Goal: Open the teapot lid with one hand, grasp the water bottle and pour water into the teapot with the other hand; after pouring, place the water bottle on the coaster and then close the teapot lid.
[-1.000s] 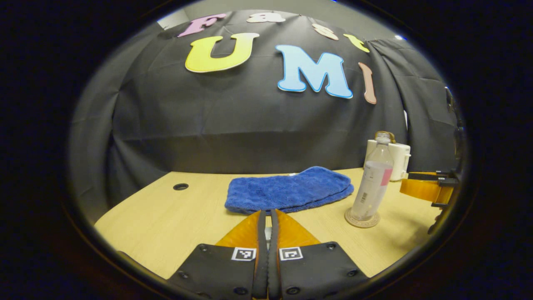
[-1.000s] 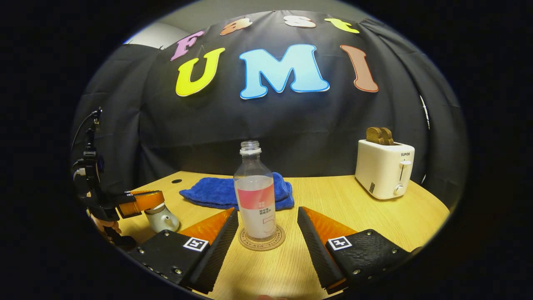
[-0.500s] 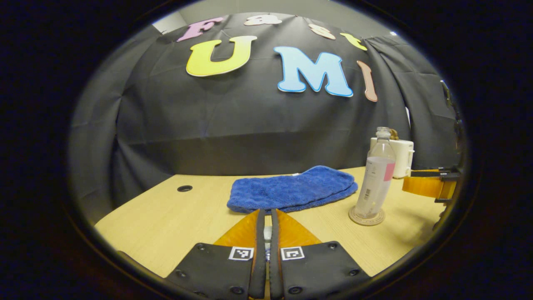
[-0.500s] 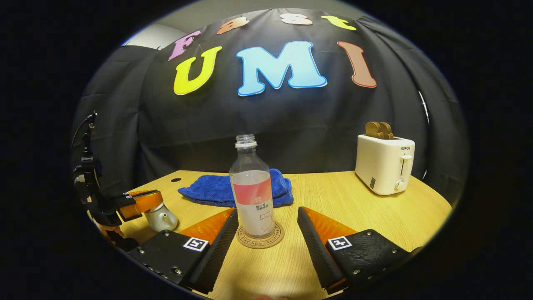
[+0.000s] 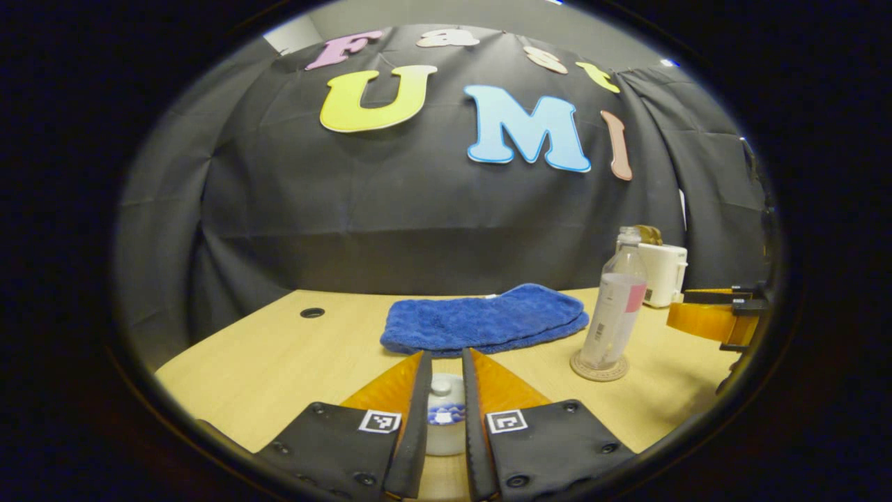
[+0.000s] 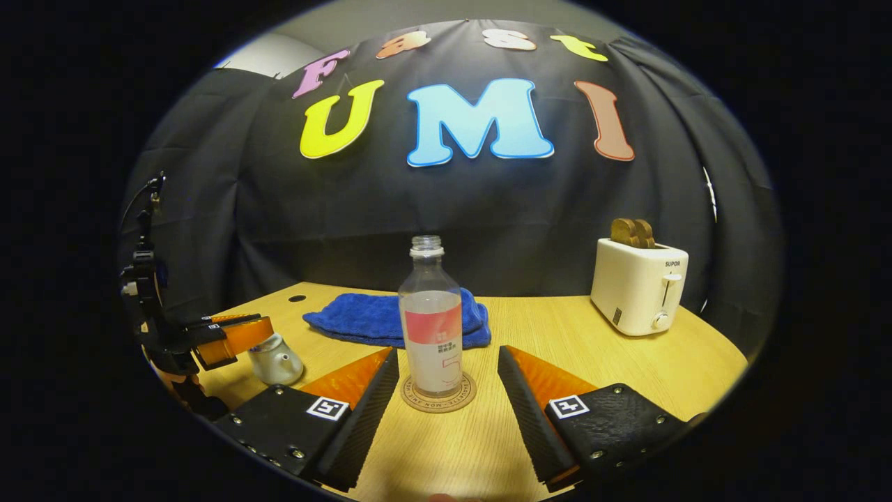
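Observation:
A clear water bottle (image 6: 432,328) with a red label and no cap stands upright on a round coaster (image 6: 418,404) on the wooden table (image 6: 557,328). My right gripper (image 6: 447,350) is open just short of it, one finger to each side, touching nothing. In the left gripper view the bottle (image 5: 617,314) and coaster (image 5: 599,371) are at the right, next to the right gripper (image 5: 704,317). My left gripper (image 5: 444,353) has its fingers slightly parted around the knob of the white teapot lid (image 5: 444,411). The right gripper view has the left gripper (image 6: 233,335) over the small teapot (image 6: 277,359).
A folded blue towel (image 6: 362,321) lies behind the bottle. A white toaster (image 6: 637,293) with toast in it stands at the back right. There is a round cable hole (image 5: 312,312) in the table at the back left. A hand holds the left gripper low at the left.
My left gripper's fingers, nearly together before, have parted, and the lid and its knob now show between them. The right gripper has drawn back slightly from the bottle.

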`<action>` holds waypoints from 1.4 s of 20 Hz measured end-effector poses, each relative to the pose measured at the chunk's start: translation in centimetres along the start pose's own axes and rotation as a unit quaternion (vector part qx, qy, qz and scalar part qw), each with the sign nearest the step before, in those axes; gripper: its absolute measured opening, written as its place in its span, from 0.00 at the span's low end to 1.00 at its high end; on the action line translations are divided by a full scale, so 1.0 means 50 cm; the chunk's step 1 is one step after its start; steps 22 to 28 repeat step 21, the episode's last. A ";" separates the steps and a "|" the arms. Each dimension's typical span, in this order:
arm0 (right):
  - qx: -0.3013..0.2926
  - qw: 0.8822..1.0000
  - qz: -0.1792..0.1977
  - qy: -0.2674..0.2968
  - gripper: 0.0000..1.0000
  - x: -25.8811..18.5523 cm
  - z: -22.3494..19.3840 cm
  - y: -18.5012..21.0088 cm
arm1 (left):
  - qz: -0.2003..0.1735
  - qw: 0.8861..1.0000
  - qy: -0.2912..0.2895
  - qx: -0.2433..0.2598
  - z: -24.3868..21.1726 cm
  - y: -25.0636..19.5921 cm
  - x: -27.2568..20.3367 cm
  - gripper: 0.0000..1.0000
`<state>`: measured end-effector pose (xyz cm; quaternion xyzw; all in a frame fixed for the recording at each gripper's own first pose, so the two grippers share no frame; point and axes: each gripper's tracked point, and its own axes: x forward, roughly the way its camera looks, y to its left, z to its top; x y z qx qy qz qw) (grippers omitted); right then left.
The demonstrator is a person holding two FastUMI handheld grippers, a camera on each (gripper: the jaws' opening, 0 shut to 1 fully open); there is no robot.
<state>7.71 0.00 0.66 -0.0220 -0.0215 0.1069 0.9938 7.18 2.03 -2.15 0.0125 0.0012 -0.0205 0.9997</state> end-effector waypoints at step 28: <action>0.011 1.000 -0.006 -0.020 0.89 -0.259 -0.062 0.124 | -0.019 0.999 -0.034 -0.011 -0.004 -0.116 -0.326 0.27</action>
